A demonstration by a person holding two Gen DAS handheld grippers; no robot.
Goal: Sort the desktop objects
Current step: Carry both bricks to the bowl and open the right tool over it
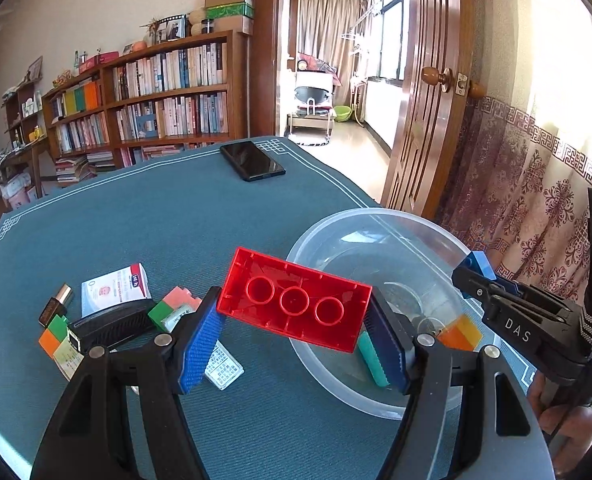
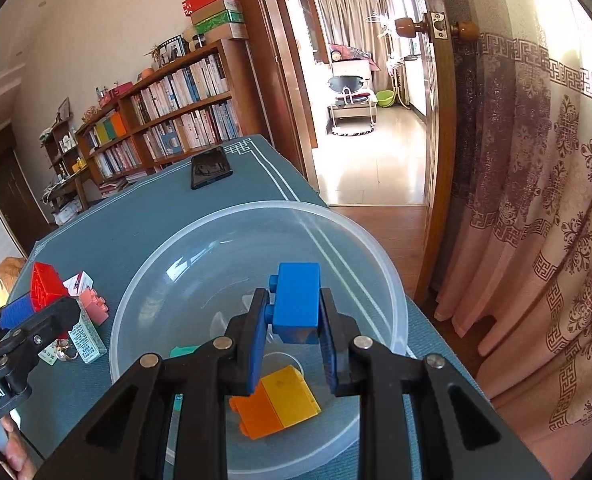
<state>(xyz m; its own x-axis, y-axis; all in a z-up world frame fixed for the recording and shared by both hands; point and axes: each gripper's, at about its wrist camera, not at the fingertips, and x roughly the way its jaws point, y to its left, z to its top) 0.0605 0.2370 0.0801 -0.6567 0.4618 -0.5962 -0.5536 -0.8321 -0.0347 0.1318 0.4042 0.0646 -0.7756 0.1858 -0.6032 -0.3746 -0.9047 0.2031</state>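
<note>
My left gripper (image 1: 294,338) is shut on a large red brick (image 1: 294,304), held above the table at the left rim of the clear plastic bowl (image 1: 328,232). My right gripper (image 2: 294,340) is shut on a blue brick (image 2: 298,300), held over the inside of the bowl (image 2: 168,264). An orange and yellow brick (image 2: 276,400) and a teal piece (image 2: 184,350) lie in the bowl. Loose on the table left of the bowl are a pink and green brick (image 1: 174,306), an orange and green brick (image 1: 52,334), small boxes and a card.
A black phone (image 1: 252,160) lies at the far edge of the blue table mat (image 1: 156,220). A small white and red box (image 1: 116,290) and a black item (image 1: 112,322) lie at the left. The table edge, an open door and a curtain are at the right.
</note>
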